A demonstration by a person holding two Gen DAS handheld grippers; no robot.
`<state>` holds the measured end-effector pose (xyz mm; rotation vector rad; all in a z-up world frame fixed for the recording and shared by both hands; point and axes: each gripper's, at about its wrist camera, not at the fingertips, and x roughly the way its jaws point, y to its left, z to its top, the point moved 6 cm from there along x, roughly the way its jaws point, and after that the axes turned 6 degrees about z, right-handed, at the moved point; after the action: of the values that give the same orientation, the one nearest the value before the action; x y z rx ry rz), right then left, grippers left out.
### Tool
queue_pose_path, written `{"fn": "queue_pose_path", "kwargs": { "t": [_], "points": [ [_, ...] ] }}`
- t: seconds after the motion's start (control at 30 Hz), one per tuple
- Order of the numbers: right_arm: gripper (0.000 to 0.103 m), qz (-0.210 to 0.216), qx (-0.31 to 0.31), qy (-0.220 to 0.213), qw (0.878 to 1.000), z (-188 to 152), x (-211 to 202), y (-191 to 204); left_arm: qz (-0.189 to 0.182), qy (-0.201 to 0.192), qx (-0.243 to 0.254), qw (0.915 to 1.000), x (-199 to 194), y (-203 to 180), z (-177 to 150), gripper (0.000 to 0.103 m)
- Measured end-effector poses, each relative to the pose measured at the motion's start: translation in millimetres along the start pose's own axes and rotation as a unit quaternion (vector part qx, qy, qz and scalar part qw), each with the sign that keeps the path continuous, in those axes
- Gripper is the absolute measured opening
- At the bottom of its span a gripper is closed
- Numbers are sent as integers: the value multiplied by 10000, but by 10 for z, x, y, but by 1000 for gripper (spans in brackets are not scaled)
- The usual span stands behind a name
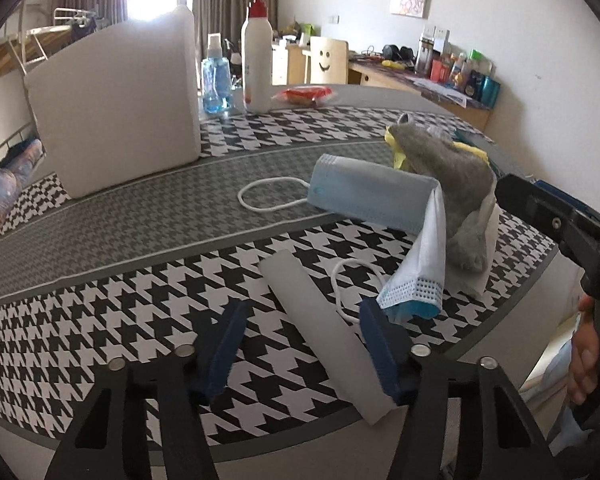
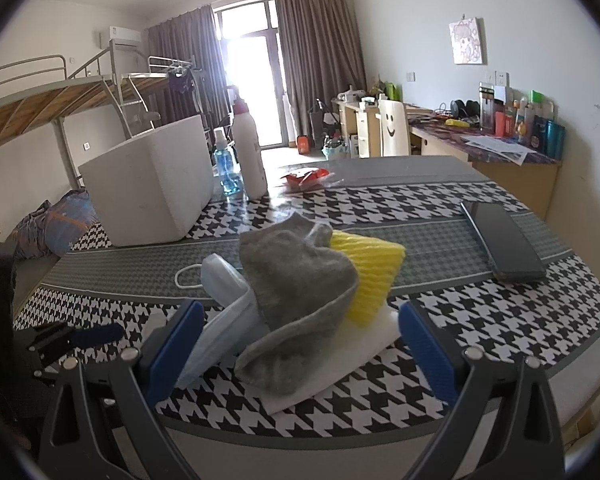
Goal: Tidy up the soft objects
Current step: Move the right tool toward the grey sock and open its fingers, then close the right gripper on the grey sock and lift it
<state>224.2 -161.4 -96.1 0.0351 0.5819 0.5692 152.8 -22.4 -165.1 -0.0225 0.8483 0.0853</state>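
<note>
A small heap of soft stuff is piled near the front edge of the houndstooth table (image 2: 480, 208). A grey sock (image 2: 300, 300) is draped on top, with a yellow ribbed sponge (image 2: 374, 276) tucked behind it to the right and a blue face mask (image 1: 370, 194) folded over on its left side, one white ear loop (image 1: 268, 194) trailing out flat on the cloth. All of it is sitting on a white sheet (image 2: 340, 364) — tissue or foam, can't be told from these views.

The left gripper (image 1: 300, 350) is held low over the table with its jaws partway apart. A flat white strip (image 1: 320, 332) lies between the blue pads, with its right end against the right pad (image 1: 382, 354); a clear gap is left at the left pad, so it isn't pinched. The mask's hanging corner is right beside that right fingertip.

The right gripper (image 2: 300, 350) is spread wide, and the pile is framed between its fingers — the mask's edge appears to be just at the left pad (image 2: 172, 356), while the right pad is well clear of anything. Nothing is gripped by it.

Further back a white foam box (image 2: 152, 184) is standing upright, with a blue spray bottle (image 2: 226, 168) and a white pump bottle (image 2: 250, 152) beside it, and a red snack packet (image 2: 306, 178) past those. A dark phone (image 2: 502, 242) is lying flat off to the right.
</note>
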Motion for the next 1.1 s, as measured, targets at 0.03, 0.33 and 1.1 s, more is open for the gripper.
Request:
{"fn": "queue_pose_path", "kwargs": {
  "t": [0.03,0.33,1.1],
  "points": [
    [99,-4,-1,1,10000,-3,5,-8,-4,20,20,10000,13,-17,-2,56],
    [99,0,106,70,9999,38,104,-110,-25,25,130,9999,84,-65,51,34],
    [10,265,234,466,9983,-69,220,-89,-311,-159,192,9992,7,1,48,21]
  ]
}}
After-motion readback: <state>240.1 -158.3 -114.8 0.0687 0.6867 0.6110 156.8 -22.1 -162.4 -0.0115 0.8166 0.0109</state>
